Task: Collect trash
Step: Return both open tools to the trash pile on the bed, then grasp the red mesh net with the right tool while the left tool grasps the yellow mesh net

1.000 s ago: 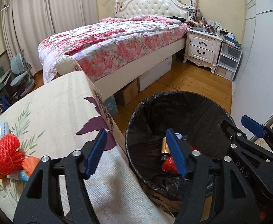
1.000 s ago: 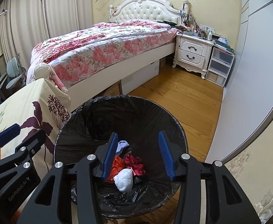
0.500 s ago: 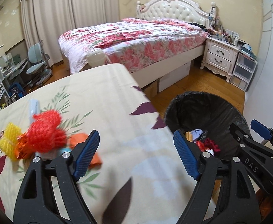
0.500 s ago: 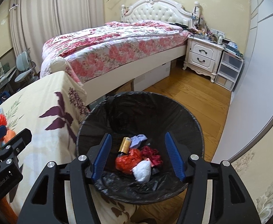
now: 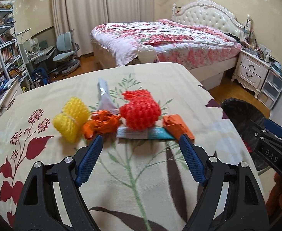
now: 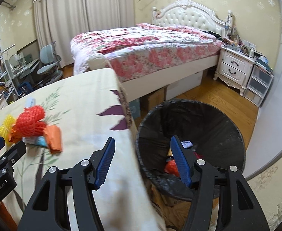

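Note:
A pile of trash lies on the floral tablecloth (image 5: 141,182): a red foam net (image 5: 140,111), a yellow foam net (image 5: 70,120), a crumpled orange wrapper (image 5: 101,124), an orange packet (image 5: 177,126), a teal wrapper (image 5: 144,132) and a silver wrapper (image 5: 104,94). My left gripper (image 5: 140,140) hangs open just short of the pile, holding nothing. My right gripper (image 6: 143,140) is open and empty over the table's edge, beside the black-lined trash bin (image 6: 218,127). Red, white and other scraps lie in the bin. The red net (image 6: 31,121) also shows at the left of the right wrist view.
A bed (image 5: 160,38) with a flowered cover stands behind the table. A white nightstand (image 6: 235,71) and plastic drawers (image 6: 260,84) line the far wall. A desk chair (image 5: 65,52) and bookshelves (image 5: 4,44) are at the left. Cardboard boxes (image 6: 154,98) sit under the bed.
Both grippers have swung left from over the bin toward the table, and both have opened wider. The left wrist view now faces the trash pile instead of the bin.

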Demonstrator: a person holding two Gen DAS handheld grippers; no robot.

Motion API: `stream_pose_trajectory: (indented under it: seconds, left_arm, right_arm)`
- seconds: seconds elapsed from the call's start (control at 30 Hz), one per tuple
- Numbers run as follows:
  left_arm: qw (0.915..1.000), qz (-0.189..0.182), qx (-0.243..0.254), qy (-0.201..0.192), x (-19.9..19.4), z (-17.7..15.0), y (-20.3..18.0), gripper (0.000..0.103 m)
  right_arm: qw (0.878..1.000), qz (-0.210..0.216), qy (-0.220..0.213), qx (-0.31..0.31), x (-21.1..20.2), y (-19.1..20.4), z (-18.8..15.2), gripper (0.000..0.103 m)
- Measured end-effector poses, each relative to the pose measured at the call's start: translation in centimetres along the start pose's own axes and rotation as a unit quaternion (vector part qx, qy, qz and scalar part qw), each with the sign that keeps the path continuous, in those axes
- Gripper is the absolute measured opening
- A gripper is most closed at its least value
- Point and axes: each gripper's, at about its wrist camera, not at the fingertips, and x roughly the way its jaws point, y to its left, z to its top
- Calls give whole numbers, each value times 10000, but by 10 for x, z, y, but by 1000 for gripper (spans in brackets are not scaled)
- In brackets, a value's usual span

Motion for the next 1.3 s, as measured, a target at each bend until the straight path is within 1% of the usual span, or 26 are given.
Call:
stream_pose_trajectory:
  seconds: [0.3, 0.47, 0.57, 0.63, 0.87, 1.0, 1.3]
  left_arm:
    - [9982, 438, -420, 1, -9, -5, 72, 80]
    - [9958, 640, -648, 42, -8, -6, 104, 80]
    - [9946, 729, -733, 59, -7, -8, 119, 80]
    - [9938, 790, -778, 62, -6, -8, 128, 80]
    - [9923, 876, -869, 97, -2, -10, 143, 80]
    - [9920, 853, -922, 156, 4, -11, 150, 80]
    - [9924, 767, -932, 232, 13, -13, 148, 80]
  right_arm:
    - [9975, 472, -129, -511, -7, 66, 14, 59]
    - [9946, 716, -185, -734, -9, 100, 24, 59]
    - [9928, 853, -207, -809, -8, 118, 29, 63]
    - [9916, 934, -187, -874, -6, 128, 31, 63]
    - [9883, 1074, 2, -1084, 12, 159, 29, 64]
    - [9872, 1147, 117, -1105, 19, 165, 26, 66]
    - [9858, 1246, 400, -1049, 30, 172, 17, 66]
